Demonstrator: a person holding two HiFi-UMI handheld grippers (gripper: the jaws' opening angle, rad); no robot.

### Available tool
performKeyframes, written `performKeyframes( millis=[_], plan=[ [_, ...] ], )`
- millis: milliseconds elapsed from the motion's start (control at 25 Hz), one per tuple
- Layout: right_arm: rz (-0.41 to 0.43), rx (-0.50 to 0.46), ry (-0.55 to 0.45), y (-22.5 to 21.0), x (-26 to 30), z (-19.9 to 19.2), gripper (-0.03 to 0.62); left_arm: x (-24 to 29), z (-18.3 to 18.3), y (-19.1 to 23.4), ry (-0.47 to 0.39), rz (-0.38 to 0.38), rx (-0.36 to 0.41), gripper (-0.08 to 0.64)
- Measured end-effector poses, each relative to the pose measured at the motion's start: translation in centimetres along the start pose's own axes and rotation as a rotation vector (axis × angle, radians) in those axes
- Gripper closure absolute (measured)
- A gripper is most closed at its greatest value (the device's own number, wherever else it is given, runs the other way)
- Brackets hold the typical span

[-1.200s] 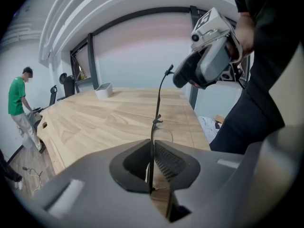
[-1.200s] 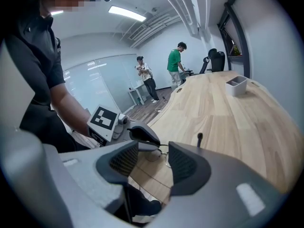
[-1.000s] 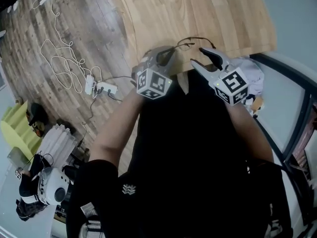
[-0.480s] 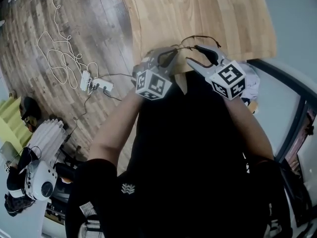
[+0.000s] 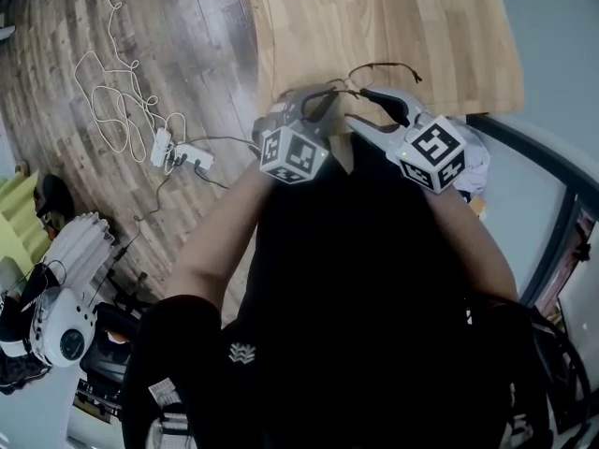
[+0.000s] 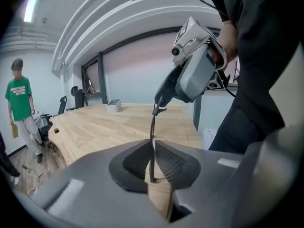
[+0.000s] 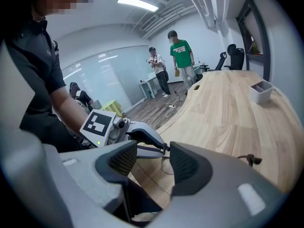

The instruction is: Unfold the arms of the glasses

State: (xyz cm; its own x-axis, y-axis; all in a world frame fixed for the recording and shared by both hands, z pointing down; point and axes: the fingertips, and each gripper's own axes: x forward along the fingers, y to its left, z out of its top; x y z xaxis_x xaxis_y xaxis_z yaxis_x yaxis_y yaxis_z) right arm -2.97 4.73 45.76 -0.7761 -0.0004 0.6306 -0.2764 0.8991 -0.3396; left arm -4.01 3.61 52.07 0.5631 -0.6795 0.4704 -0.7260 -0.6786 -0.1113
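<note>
Your left gripper (image 5: 323,96) is nearly closed, and its two pads pinch a thin dark part of the glasses (image 6: 153,129). I cannot tell if that part is the front or an arm. The glasses are up in the air, close to your body, just past the near edge of the wooden table (image 5: 421,26). Hold them just this tight. If you squeeze harder, the thin wire may bend. If you let go a little, they may slip and fall.

One thin arm (image 5: 388,65) curves away over the table, so I think that one is partly out already.

Your right gripper (image 5: 356,106) is wide open, and its jaws have just been opening. It points at the left gripper from close by. Through the gap you see the tip of the left gripper and a thin bar of the glasses, but the pads press on nothing.

Now move the right gripper in slowly. Put one pad on each side of the arm that needs to swing out. Close softly on it, a little way from the hinge. Then swing it round like a small door, the way the hinge wants to go. Do not pull it straight. Hold the left gripper quiet while the right one does the work.
</note>
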Motion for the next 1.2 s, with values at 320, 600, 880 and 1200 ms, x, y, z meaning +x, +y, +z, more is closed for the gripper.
performKeyframes(
  millis=[320,600,880,1200],
  plan=[
    [0.034,-0.049,0.007,2.0,0.3,0.4,0.383,-2.2,-0.7,-1.0,0.020,0.022,-0.005,0.462],
    [0.081,-0.099,0.029,4.0,1.1,0.6,0.383,-5.0,-2.1,-0.8,0.033,0.108,-0.046,0.446],
    [0.130,-0.135,0.028,5.7,2.3,1.6,0.383,-8.5,-3.3,0.1,0.050,0.206,-0.117,0.446],
    [0.216,-0.159,0.029,8.0,3.0,1.5,0.383,-11.7,-3.2,0.7,0.057,0.313,-0.173,0.445]
  ],
)
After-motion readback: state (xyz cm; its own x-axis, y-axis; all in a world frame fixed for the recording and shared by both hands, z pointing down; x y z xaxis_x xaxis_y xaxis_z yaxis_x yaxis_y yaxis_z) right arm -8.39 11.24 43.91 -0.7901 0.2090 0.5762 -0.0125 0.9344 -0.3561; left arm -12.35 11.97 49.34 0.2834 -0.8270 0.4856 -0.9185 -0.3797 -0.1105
